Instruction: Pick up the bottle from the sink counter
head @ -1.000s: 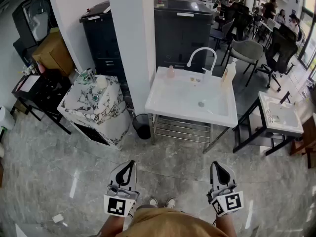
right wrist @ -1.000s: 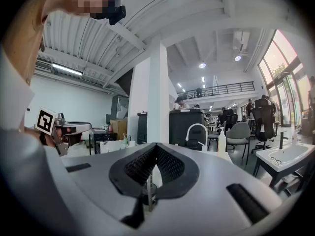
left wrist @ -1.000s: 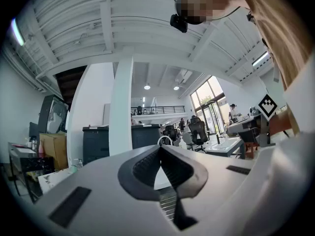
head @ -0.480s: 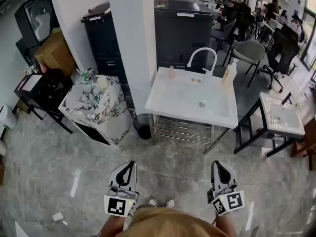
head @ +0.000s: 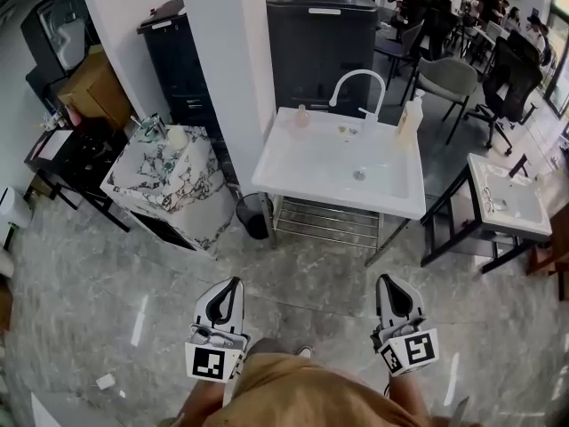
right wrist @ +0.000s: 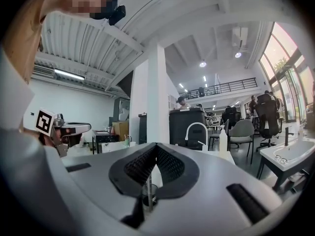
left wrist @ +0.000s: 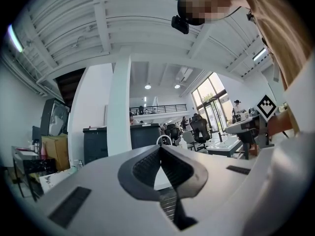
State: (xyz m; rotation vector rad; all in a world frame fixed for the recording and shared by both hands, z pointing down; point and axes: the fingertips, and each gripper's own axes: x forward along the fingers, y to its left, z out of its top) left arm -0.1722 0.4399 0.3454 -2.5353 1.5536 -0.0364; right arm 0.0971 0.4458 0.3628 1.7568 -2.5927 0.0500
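Zero steps done | bottle [head: 410, 114] untouched on sink tabletop [head: 293, 163], well apart | left gripper [head: 233, 285], right gripper [head: 386, 283]: fingers together, empty | remaining: approach, grasp, lift

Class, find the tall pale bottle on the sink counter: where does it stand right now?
In the head view the tall bottle stands on the white sink's back right corner, just right of the curved faucet.

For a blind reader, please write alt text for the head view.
The left gripper and right gripper, both shut and empty, are held low over the floor, apart from a white sink. A bottle stands by its tap.
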